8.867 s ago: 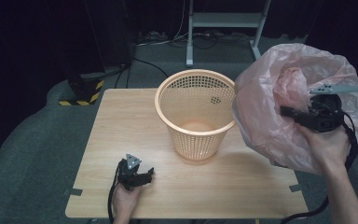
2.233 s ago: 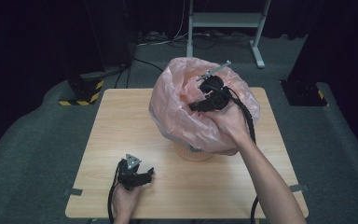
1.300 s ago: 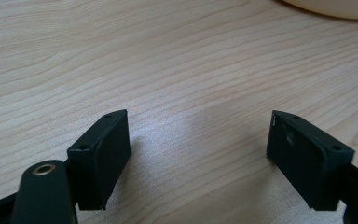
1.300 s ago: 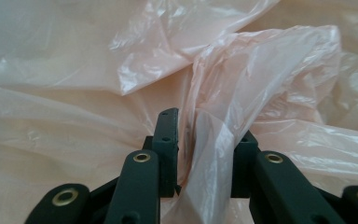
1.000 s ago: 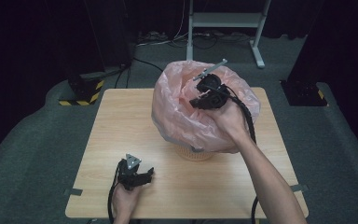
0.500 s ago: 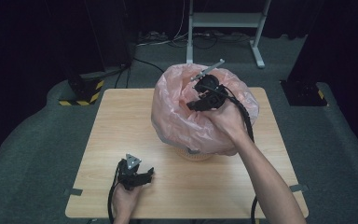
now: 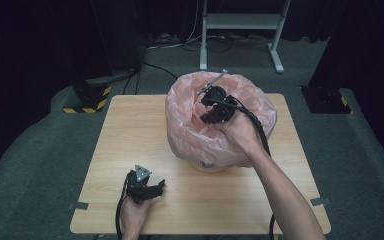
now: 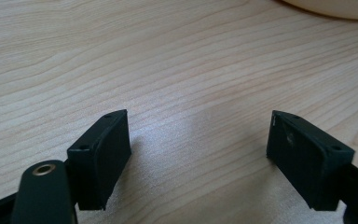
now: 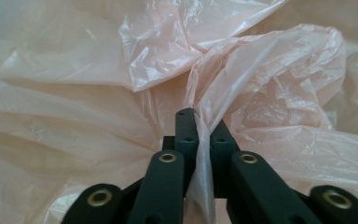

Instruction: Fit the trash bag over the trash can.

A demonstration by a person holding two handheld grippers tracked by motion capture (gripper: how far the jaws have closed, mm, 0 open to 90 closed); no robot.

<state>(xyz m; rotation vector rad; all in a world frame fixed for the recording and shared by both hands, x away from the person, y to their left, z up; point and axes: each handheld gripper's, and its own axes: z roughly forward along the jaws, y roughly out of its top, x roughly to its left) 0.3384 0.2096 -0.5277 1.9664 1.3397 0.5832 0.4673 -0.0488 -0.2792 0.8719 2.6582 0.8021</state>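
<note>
Currently the right gripper (image 7: 206,111) hangs over the mouth of a pink plastic bag (image 7: 195,135) draped over a basket whose pale base (image 7: 207,166) peeks out beneath it, standing at the middle of the wooden table (image 7: 130,130). Its 2 jaws have just been closing, and in the right gripper view (image 9: 199,126) they stand almost together with a thin fold of the crinkled pink film (image 9: 261,79) pinched between the pads. The bag's loose film billows around the basket rim and hides its walls. Near the table's front edge, well apart from the bag, the left gripper (image 7: 147,189) rests on the wood in the person's left hand (image 7: 134,215). In the left gripper view (image 8: 198,140) its 2 jaws stand wide apart with bare wood between them, and the basket's base (image 8: 335,7) shows at the top edge.
</note>
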